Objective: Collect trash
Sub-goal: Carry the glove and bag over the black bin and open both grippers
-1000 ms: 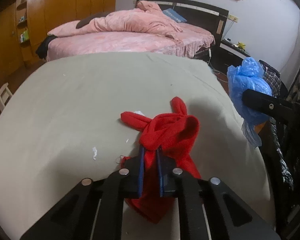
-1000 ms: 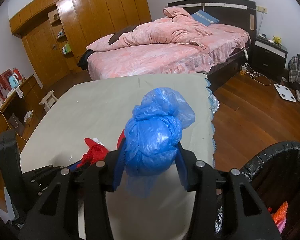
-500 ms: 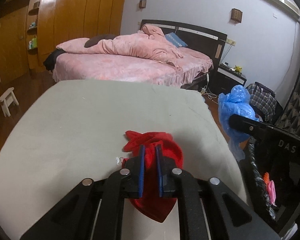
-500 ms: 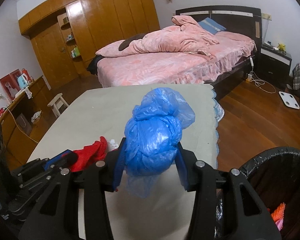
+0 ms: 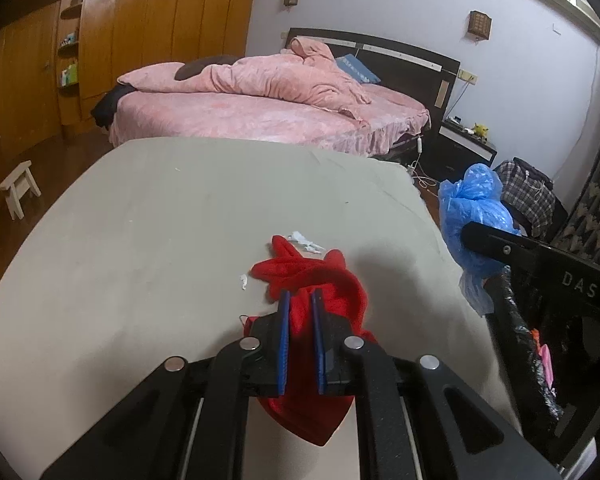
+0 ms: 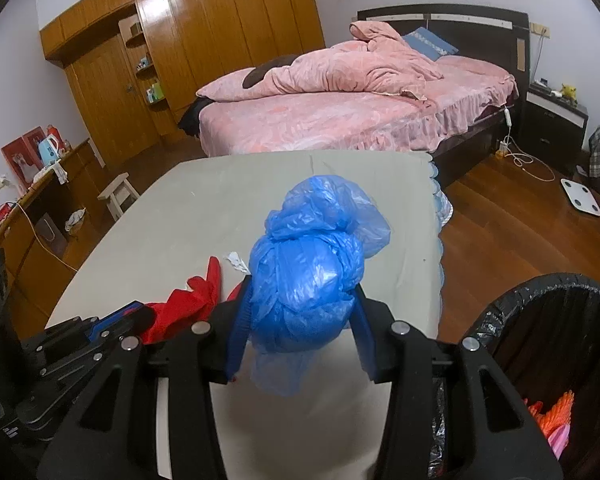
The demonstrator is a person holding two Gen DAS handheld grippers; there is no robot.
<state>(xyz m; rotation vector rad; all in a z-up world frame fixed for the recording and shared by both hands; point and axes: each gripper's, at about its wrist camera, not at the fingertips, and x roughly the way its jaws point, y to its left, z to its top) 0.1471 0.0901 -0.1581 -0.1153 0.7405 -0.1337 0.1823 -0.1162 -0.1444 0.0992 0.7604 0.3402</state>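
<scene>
My left gripper (image 5: 300,300) is shut on a crumpled red cloth (image 5: 332,280) and holds it above the grey-green table (image 5: 160,220). My right gripper (image 6: 300,300) is shut on a bunched blue plastic bag (image 6: 312,276), held over the table's right side; the bag also shows in the left wrist view (image 5: 474,216). A black-lined trash bin (image 6: 556,320) stands just right of the table with orange and pink trash inside. Small white paper scraps (image 5: 306,240) lie on the table beyond the red cloth.
A pink bed (image 6: 360,112) stands behind the table. A wooden wardrobe (image 6: 204,40) lines the far left wall. A white stool (image 5: 18,188) is on the floor at left. A nightstand (image 6: 556,120) and a scale (image 6: 582,196) are at right.
Both grippers have drawn back and tilted up with their loads still held. The red cloth hangs higher off the table, and white scraps now show beyond it.
</scene>
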